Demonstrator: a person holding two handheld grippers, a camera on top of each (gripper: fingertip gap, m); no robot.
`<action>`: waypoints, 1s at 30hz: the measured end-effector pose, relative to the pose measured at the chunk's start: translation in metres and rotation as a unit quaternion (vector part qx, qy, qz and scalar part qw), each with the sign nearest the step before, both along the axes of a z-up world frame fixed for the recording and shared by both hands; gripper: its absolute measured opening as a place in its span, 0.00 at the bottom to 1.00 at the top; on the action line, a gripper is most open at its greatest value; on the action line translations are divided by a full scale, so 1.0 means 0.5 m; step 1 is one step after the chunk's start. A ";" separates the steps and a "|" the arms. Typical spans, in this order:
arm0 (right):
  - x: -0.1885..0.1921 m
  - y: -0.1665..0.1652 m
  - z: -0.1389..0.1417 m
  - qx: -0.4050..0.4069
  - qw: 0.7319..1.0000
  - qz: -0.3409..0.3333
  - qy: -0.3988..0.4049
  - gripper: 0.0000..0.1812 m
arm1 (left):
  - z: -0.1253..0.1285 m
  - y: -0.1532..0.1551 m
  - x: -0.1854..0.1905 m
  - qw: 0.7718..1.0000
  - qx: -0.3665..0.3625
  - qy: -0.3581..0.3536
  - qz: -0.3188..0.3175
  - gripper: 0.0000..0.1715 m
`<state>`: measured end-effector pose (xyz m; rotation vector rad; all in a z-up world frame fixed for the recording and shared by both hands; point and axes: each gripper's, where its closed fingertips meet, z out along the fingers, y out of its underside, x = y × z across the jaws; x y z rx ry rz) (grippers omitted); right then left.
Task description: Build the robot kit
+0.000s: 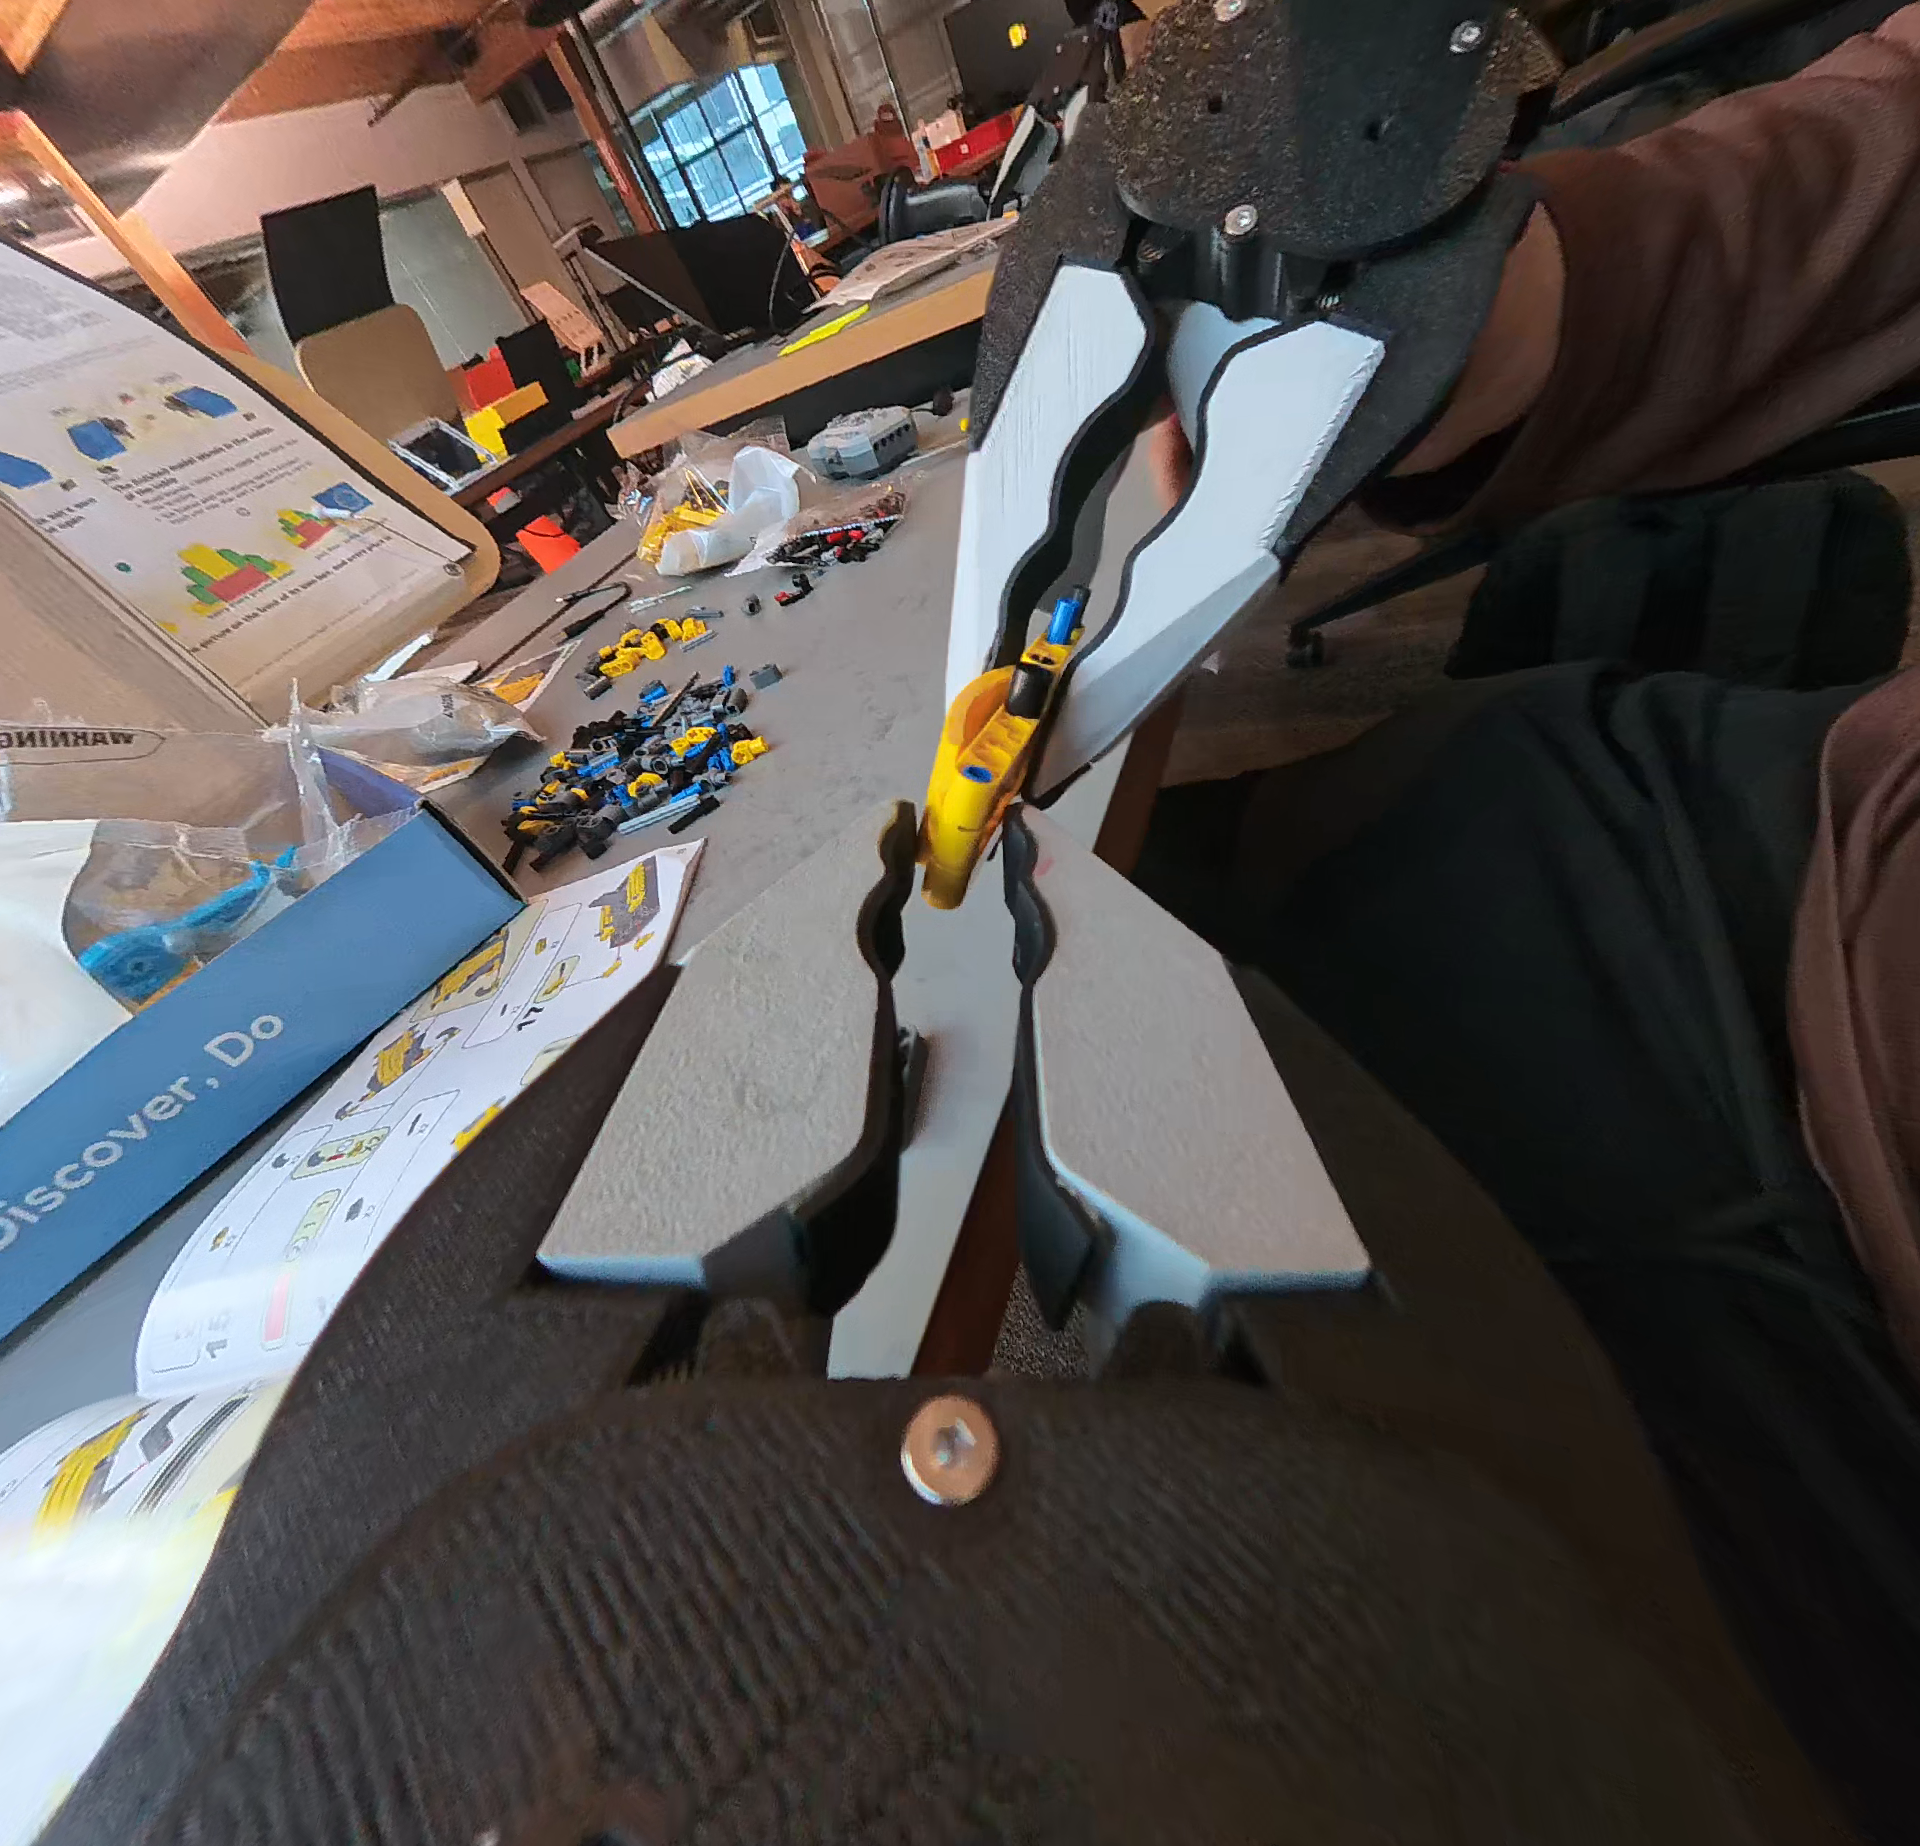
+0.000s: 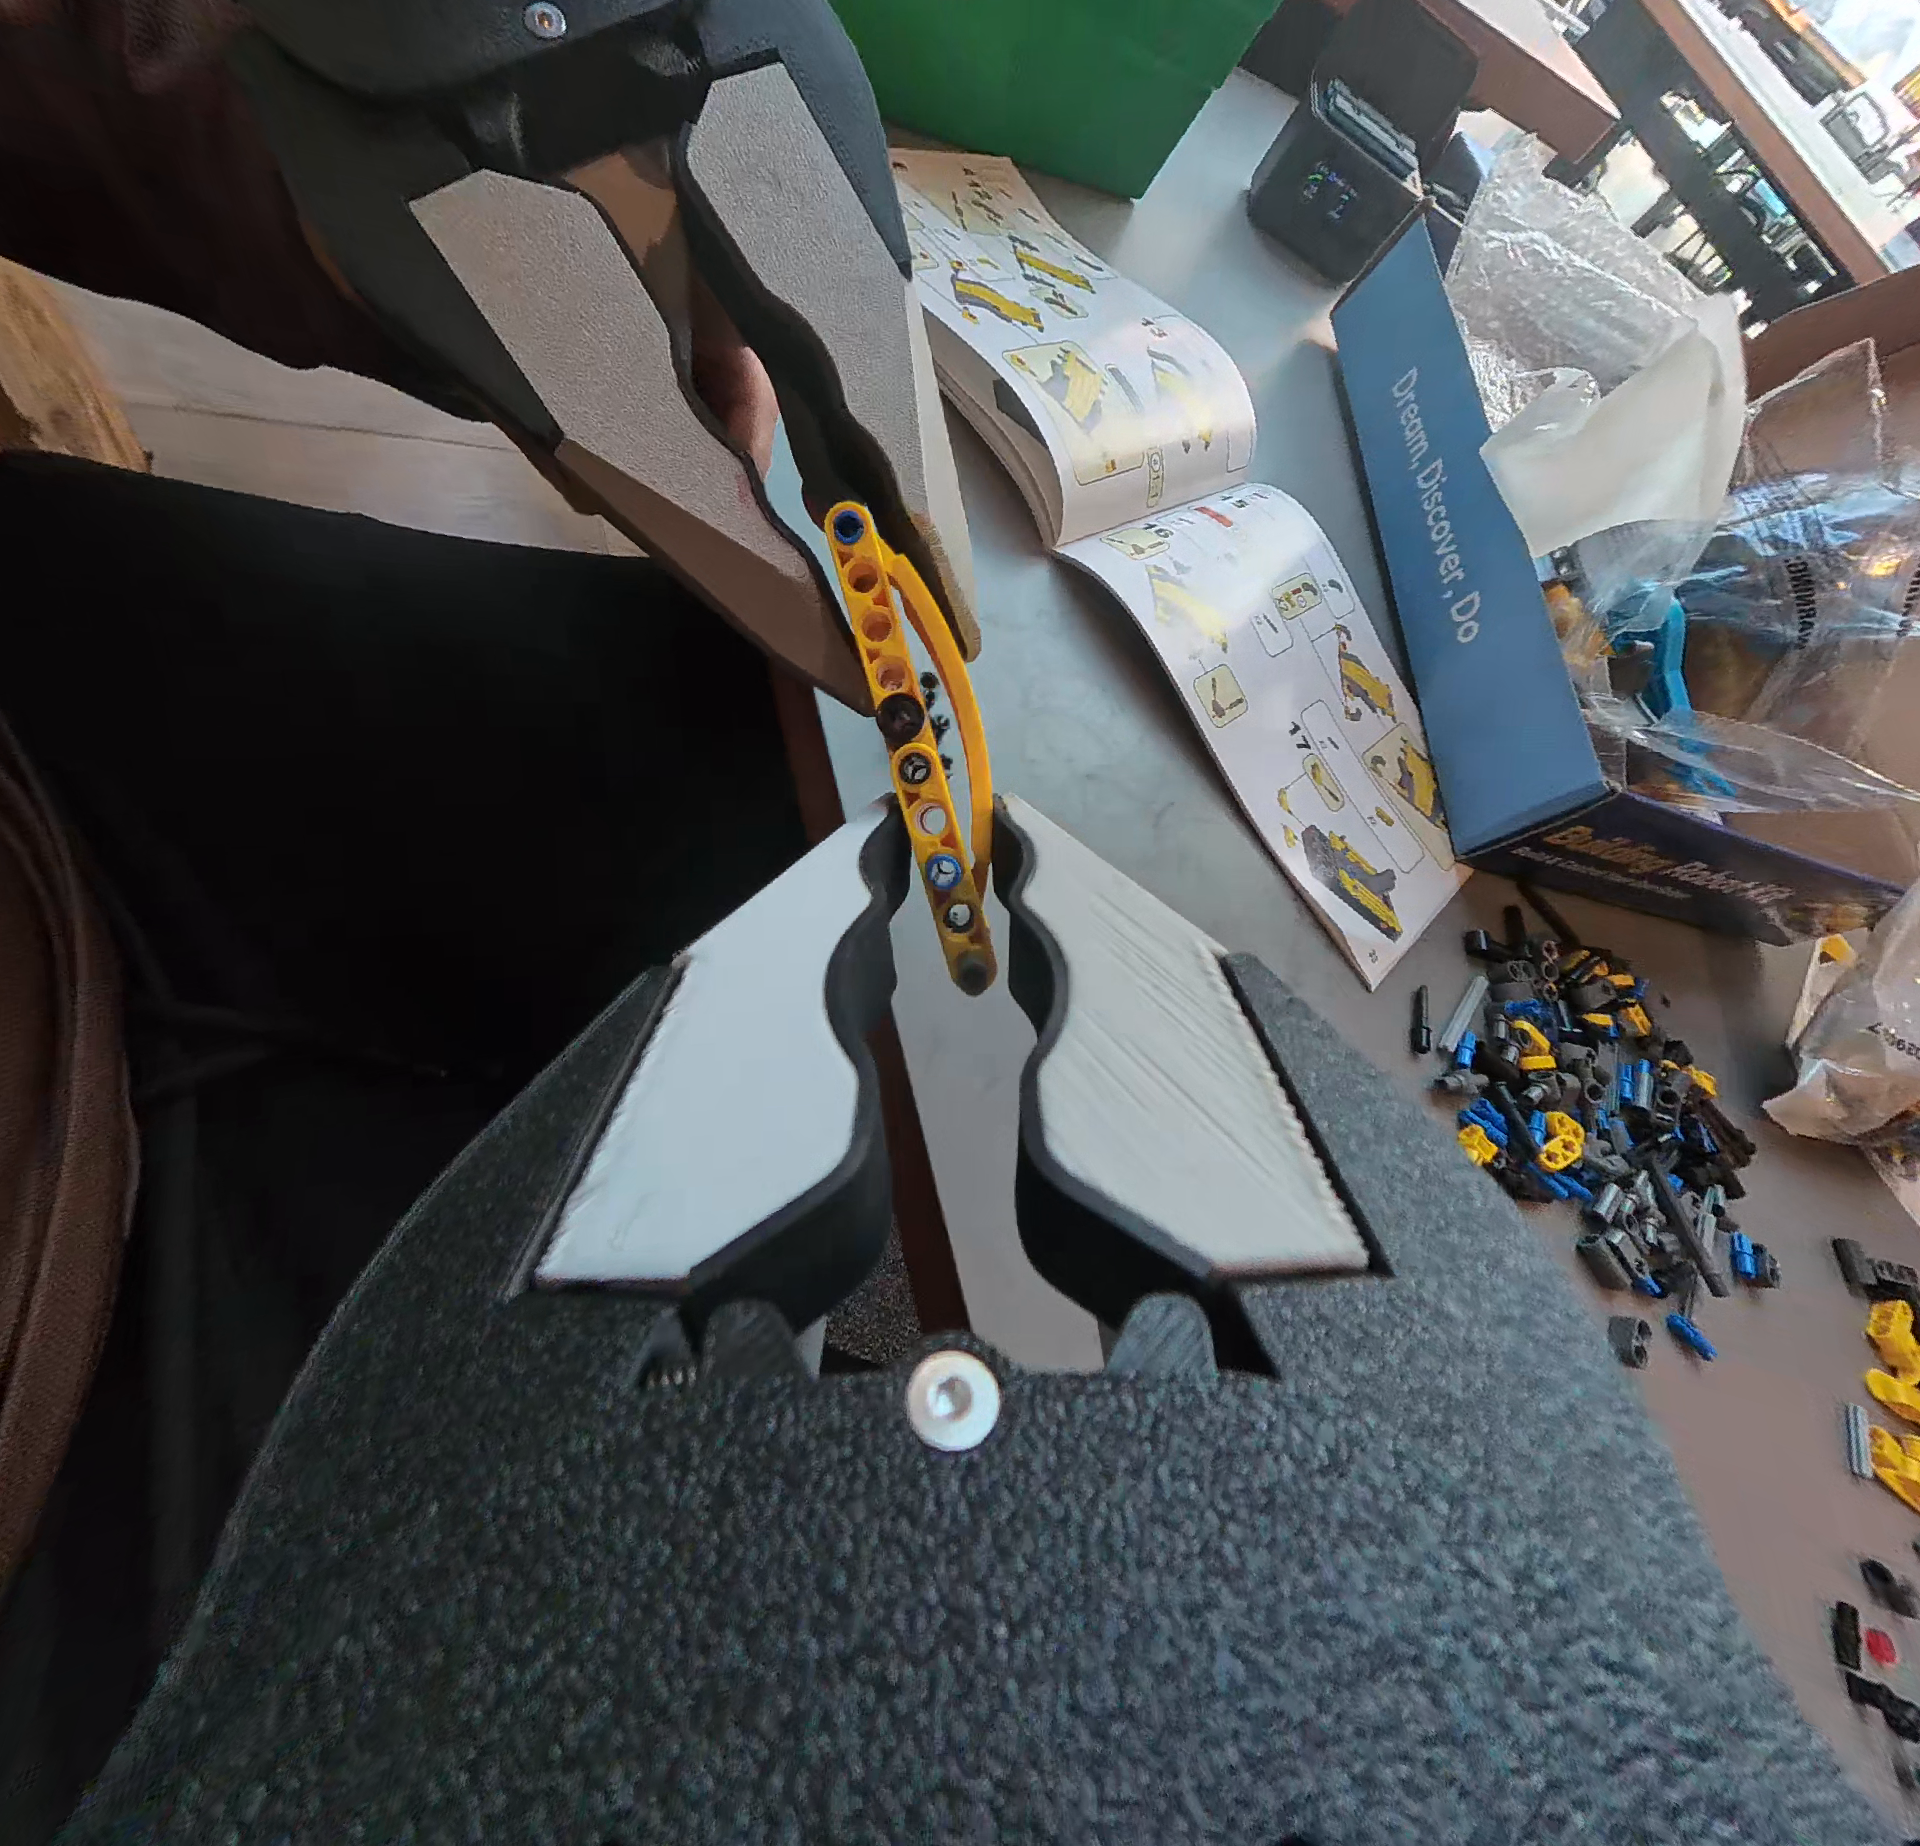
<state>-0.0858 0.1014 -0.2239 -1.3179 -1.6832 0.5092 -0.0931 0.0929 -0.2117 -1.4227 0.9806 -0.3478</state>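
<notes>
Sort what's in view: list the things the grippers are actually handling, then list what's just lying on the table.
In hand:
left gripper
right gripper
yellow beam assembly, gripped at both ends

Lying about:
loose parts pile
open instruction booklet
blue box
plastic bags

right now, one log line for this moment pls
left claw: shut on yellow beam assembly | right claw: shut on same assembly | above table edge

Yellow holed beam (image 2: 914, 747), blue box (image 2: 1455, 591), grey table (image 1: 831, 716), green bin (image 2: 1039, 40)

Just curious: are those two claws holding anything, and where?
Both grip one yellow holed beam assembly: left claw on one end, right claw on the other.
</notes>
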 end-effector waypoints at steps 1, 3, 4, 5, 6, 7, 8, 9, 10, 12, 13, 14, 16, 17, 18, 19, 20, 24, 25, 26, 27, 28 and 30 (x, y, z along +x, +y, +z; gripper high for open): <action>-0.001 0.001 0.000 -0.002 1.000 -0.002 -0.001 0.08 | 0.002 0.001 -0.001 1.000 0.002 -0.001 0.002 0.08; -0.002 0.003 -0.001 -0.007 1.000 -0.006 -0.001 0.08 | 0.001 0.004 -0.003 1.000 0.004 0.001 0.007 0.08; -0.003 0.003 -0.002 -0.009 1.000 -0.007 -0.001 0.08 | 0.001 0.005 -0.003 1.000 0.009 0.004 0.010 0.08; -0.003 0.003 -0.004 -0.011 1.000 -0.006 -0.001 0.08 | 0.000 0.006 -0.003 1.000 0.016 0.009 0.012 0.08; -0.004 0.003 -0.005 -0.014 1.000 -0.004 0.000 0.08 | -0.001 0.006 -0.002 1.000 0.022 0.013 0.013 0.08; -0.004 0.002 -0.005 -0.019 1.000 -0.002 0.003 0.08 | 0.000 0.005 -0.001 0.999 0.027 0.015 0.013 0.08; -0.004 0.000 -0.005 -0.024 1.000 0.001 0.005 0.08 | 0.002 0.003 0.000 0.999 0.030 0.013 0.011 0.08; -0.005 -0.002 -0.006 -0.028 1.000 0.004 0.005 0.08 | 0.007 0.000 0.003 0.999 0.033 0.006 0.007 0.08; -0.005 -0.003 -0.005 -0.031 0.999 0.005 0.007 0.08 | 0.012 -0.002 0.005 0.999 0.036 0.000 0.004 0.07; -0.006 -0.005 -0.004 -0.036 0.999 0.008 0.009 0.08 | 0.013 -0.003 0.005 0.999 0.039 0.007 0.002 0.07; -0.006 -0.007 -0.002 -0.039 0.999 0.009 0.010 0.08 | 0.015 -0.005 0.004 0.999 0.040 0.006 0.001 0.07; -0.007 -0.008 -0.002 -0.041 0.999 0.009 0.011 0.08 | 0.016 -0.006 0.004 0.999 0.040 0.005 0.001 0.07; -0.010 -0.009 -0.006 -0.042 0.999 0.013 0.005 0.08 | 0.012 -0.008 0.001 1.000 0.030 0.005 0.003 0.07; -0.013 -0.010 -0.008 -0.040 0.999 0.016 0.004 0.08 | 0.009 -0.009 -0.001 1.000 0.024 0.004 0.004 0.07; -0.018 -0.011 -0.008 -0.039 0.999 0.021 0.004 0.08 | 0.008 -0.011 -0.005 1.000 0.020 0.003 0.008 0.07; -0.024 -0.015 -0.009 -0.043 0.999 0.028 0.003 0.08 | 0.008 -0.014 -0.010 1.000 0.017 0.004 0.011 0.07; -0.030 -0.018 -0.009 -0.052 0.998 0.033 0.003 0.08 | 0.008 -0.018 -0.016 1.000 0.013 0.006 0.013 0.07; -0.056 -0.025 -0.004 -0.068 0.996 0.049 0.008 0.08 | 0.014 -0.024 -0.041 0.999 0.005 -0.003 0.035 0.07; -0.060 -0.026 -0.006 -0.066 0.996 0.055 0.006 0.08 | 0.012 -0.025 -0.046 0.999 0.003 -0.004 0.039 0.07; -0.064 -0.028 -0.009 -0.065 0.996 0.061 0.003 0.08 | 0.009 -0.027 -0.050 0.999 0.000 -0.005 0.042 0.07; -0.067 -0.030 -0.012 -0.065 0.996 0.066 0.000 0.08 | 0.005 -0.029 -0.053 0.999 -0.003 -0.002 0.044 0.07; -0.070 -0.032 -0.014 -0.065 0.995 0.072 -0.002 0.08 | 0.003 -0.031 -0.056 0.999 -0.002 0.000 0.047 0.07; -0.077 -0.035 -0.013 -0.063 0.995 0.081 -0.003 0.08 | 0.003 -0.034 -0.062 0.998 0.006 0.001 0.058 0.07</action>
